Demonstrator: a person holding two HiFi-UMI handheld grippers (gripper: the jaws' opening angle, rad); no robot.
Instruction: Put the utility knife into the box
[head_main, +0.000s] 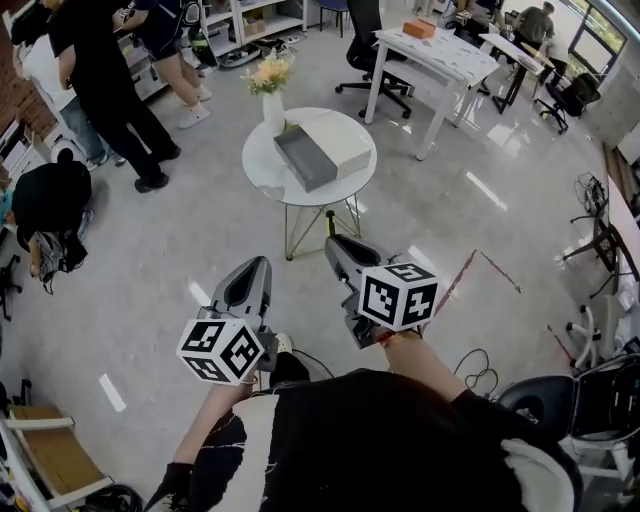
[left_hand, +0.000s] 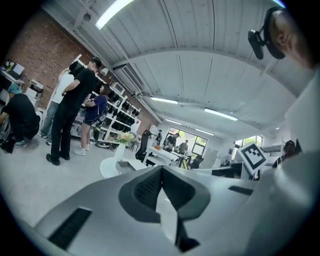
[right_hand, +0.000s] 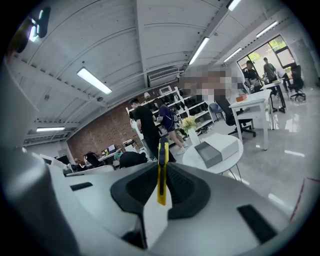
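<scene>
yellow utility knife (right_hand: 162, 172) is being clamped upright btw the jaws of the right gripper (right_hand: 162, 167), w/ its tip sticking up past them. so it's being held in the air, not in the box yet. left gripper (left_hand: 161, 174) is being held w/ jaws pressed together, nothing btw them. in the head view both the left gripper (head_main: 257, 264) and right gripper (head_main: 334, 241) are being held side by side over the grey floor (head_main: 150, 250), pointed at the round white table (head_main: 262, 178) and well apart from it. open grey box (head_main: 311, 176) is sitting on that table w/ a white part right against it, just beside a white vase (head_main: 273, 112) w/ flowers. a few ppl (head_main: 105, 80) are standing further back on the left.
</scene>
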